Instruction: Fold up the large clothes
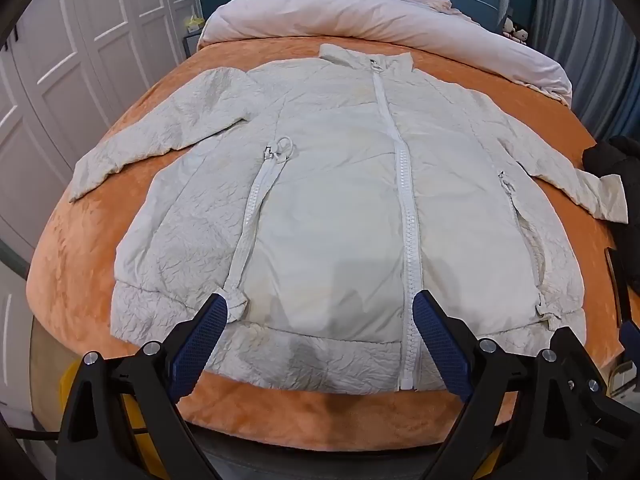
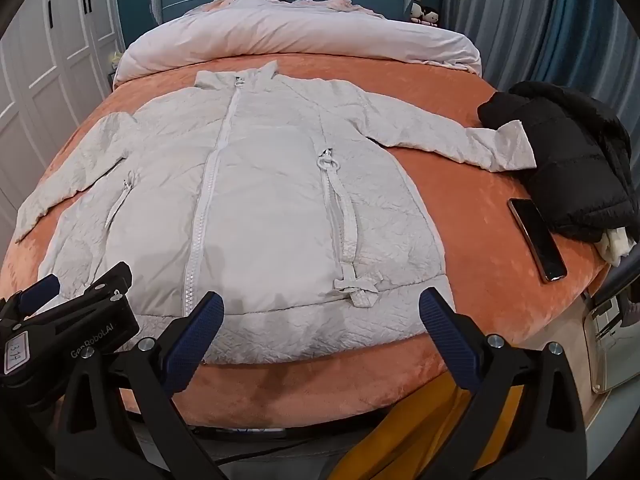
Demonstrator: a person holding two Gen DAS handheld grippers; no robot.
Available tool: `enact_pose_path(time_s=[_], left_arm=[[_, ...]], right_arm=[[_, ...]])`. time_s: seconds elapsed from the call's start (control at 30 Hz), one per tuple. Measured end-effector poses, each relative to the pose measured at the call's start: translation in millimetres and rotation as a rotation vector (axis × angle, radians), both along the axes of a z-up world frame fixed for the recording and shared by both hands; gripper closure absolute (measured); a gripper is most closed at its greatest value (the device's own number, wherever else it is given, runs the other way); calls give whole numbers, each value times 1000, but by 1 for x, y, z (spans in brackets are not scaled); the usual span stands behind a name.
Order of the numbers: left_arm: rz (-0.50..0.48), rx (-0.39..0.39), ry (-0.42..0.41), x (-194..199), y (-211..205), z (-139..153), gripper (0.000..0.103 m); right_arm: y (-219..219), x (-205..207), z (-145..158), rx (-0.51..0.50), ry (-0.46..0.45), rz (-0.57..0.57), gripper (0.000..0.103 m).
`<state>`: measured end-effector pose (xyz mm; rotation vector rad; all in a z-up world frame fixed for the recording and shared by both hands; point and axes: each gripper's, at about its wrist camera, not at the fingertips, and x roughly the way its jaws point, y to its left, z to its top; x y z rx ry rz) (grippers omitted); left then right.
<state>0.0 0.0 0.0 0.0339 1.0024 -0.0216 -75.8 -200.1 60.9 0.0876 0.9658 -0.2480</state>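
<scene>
A large white puffer jacket (image 1: 340, 200) lies flat, front up and zipped, on the orange bed cover (image 1: 132, 184), sleeves spread out, collar toward the headboard. It also shows in the right wrist view (image 2: 260, 208). My left gripper (image 1: 320, 312) is open and empty, hovering over the jacket's hem near the main zipper. My right gripper (image 2: 320, 312) is open and empty above the hem's right part. The left gripper's body (image 2: 72, 320) shows at the lower left of the right wrist view.
A black jacket (image 2: 572, 160) lies at the bed's right edge, under the white sleeve's cuff. A phone (image 2: 538, 238) lies beside it. A rolled pale duvet (image 2: 296, 36) spans the head of the bed. White wardrobe doors (image 1: 52, 80) stand left.
</scene>
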Motion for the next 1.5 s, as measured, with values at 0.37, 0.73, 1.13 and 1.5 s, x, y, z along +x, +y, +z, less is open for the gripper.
enact_pose_path(time_s=[0.37, 0.73, 1.13, 1.5], left_arm=[[-1, -3, 2, 0, -1, 0, 12], [12, 6, 0, -2, 3, 1, 12], [38, 9, 1, -7, 9, 1, 11], [41, 16, 3, -11, 10, 1, 11]], right_arm=[[1, 0, 0, -4, -2, 1, 7], [0, 1, 3, -2, -2, 4, 7], [8, -1, 3, -11, -5, 22, 7], [9, -2, 4, -8, -9, 22, 7]])
